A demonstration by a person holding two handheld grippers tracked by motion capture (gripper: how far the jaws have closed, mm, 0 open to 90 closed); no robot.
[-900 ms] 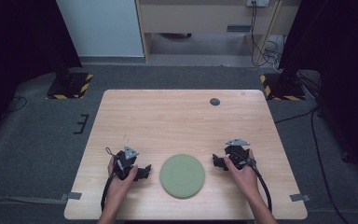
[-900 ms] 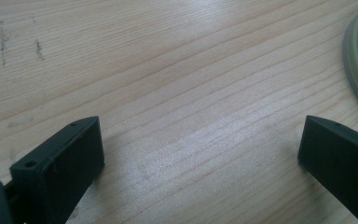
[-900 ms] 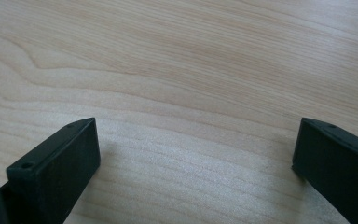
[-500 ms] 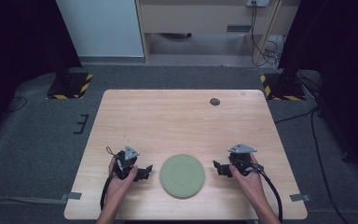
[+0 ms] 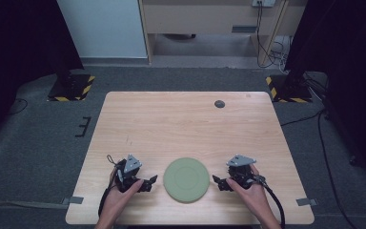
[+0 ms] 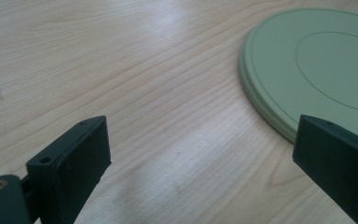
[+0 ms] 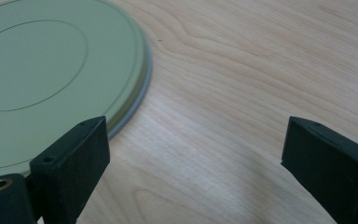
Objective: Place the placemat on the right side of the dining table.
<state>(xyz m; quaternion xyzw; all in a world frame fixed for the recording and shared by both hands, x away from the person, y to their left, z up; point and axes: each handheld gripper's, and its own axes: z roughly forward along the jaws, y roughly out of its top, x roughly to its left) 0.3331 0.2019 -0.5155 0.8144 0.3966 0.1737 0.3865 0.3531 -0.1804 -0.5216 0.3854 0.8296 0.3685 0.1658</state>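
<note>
A flat round pale-green plate (image 5: 186, 179) lies on the wooden table (image 5: 181, 124) near its front edge, between my two hands. My left gripper (image 5: 148, 182) rests low on the table just left of the plate, pointing at its rim, jaws open and empty. My right gripper (image 5: 219, 182) mirrors it on the plate's right side, also open and empty. In the left gripper view the plate (image 6: 317, 65) lies ahead to the right, its rim partly behind the right jaw of the left gripper (image 6: 200, 154). In the right gripper view the plate (image 7: 42, 70) lies ahead to the left of the right gripper (image 7: 196, 154).
A small dark round disc (image 5: 219, 103) sits near the table's far edge, right of centre. Bare wood stretches between it and the plate. Cables trail from both grippers over the front edge. Dark floor surrounds the table.
My right hand has drawn back slightly toward the table's front edge, its gripper still beside the plate. The left hand and the plate have kept still.
</note>
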